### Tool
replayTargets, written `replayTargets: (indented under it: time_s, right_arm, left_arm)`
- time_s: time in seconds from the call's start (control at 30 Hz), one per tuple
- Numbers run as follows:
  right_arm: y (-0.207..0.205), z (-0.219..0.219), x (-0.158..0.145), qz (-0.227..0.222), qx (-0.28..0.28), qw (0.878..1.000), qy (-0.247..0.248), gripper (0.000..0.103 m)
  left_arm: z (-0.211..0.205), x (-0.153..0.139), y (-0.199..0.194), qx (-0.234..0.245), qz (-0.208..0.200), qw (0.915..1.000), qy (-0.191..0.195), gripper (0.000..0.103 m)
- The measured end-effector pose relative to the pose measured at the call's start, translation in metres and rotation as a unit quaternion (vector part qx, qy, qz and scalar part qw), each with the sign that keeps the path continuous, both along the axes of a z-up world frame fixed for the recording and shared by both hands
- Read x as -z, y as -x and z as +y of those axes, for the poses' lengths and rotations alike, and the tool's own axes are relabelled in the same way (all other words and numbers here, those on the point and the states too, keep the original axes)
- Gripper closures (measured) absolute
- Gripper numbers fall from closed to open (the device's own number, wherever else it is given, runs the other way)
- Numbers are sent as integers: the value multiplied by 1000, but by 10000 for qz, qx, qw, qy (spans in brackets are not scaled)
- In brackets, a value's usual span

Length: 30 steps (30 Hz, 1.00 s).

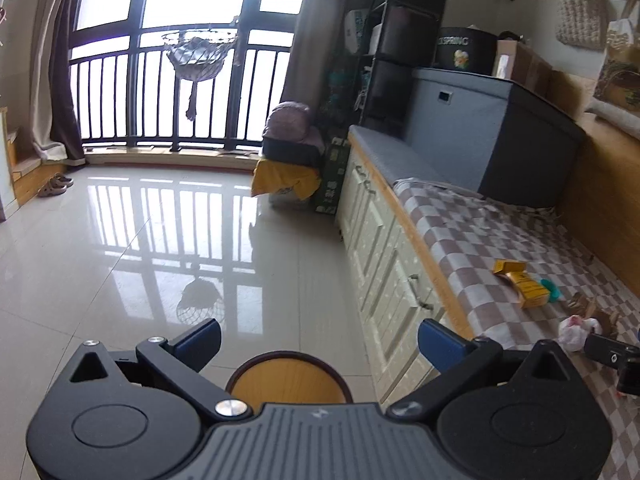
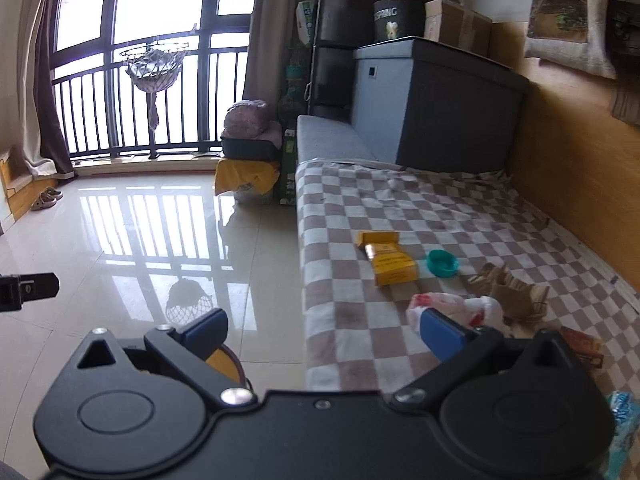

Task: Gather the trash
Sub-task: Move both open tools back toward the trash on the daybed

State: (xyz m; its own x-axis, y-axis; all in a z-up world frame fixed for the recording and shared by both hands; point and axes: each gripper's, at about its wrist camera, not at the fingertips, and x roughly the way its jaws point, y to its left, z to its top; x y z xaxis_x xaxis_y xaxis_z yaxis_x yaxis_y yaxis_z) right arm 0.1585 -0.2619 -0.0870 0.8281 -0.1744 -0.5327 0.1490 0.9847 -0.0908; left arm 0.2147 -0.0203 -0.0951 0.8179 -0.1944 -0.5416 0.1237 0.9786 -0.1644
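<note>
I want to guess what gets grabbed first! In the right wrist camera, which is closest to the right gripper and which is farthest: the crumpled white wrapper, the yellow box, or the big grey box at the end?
From the right gripper:
1. Crumpled white wrapper, just beyond its right finger, on the checkered blanket.
2. Yellow box, farther up the blanket, mid-bench.
3. Big grey box, at the bench's far end.

Spread tongs (image 2: 322, 334) hover near crumpled wrapper (image 2: 456, 308) on checkered blanket (image 2: 400, 208).

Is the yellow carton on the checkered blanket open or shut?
Open: the yellow carton lies flat on the checkered blanket with its lid flap swung back. Contents cannot be seen.
</note>
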Motion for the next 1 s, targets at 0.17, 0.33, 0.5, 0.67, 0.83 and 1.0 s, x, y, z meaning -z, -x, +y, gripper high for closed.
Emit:
replayTargets:
  time_s: [0.17, 0.33, 0.5, 0.67, 0.83, 1.0]
  right_arm:
    - [33, -44, -5, -235, 427, 9988, 76, 0]
    - [63, -93, -3, -425, 945, 9946, 56, 0]
    - [89, -130, 7, -433, 1344, 9899, 109, 0]
    - [109, -156, 17, -357, 1587, 9861, 334, 0]
    - [113, -176, 32, 39, 1947, 9777, 789, 0]
    - [110, -194, 45, 54, 1814, 9784, 993, 0]
  left_arm:
    - [-49, -10, 9, 515, -327, 9981, 77, 0]
    - [-102, -8, 22, 1046, -457, 9934, 54, 0]
    - [-153, 1, 31, 1571, -494, 9863, -7, 0]
    - [-192, 13, 34, 1884, -330, 9815, -32, 0]
    - [-221, 23, 30, 2277, -312, 9732, -23, 0]
    - [-246, 27, 20, 2982, -469, 9533, -124, 0]
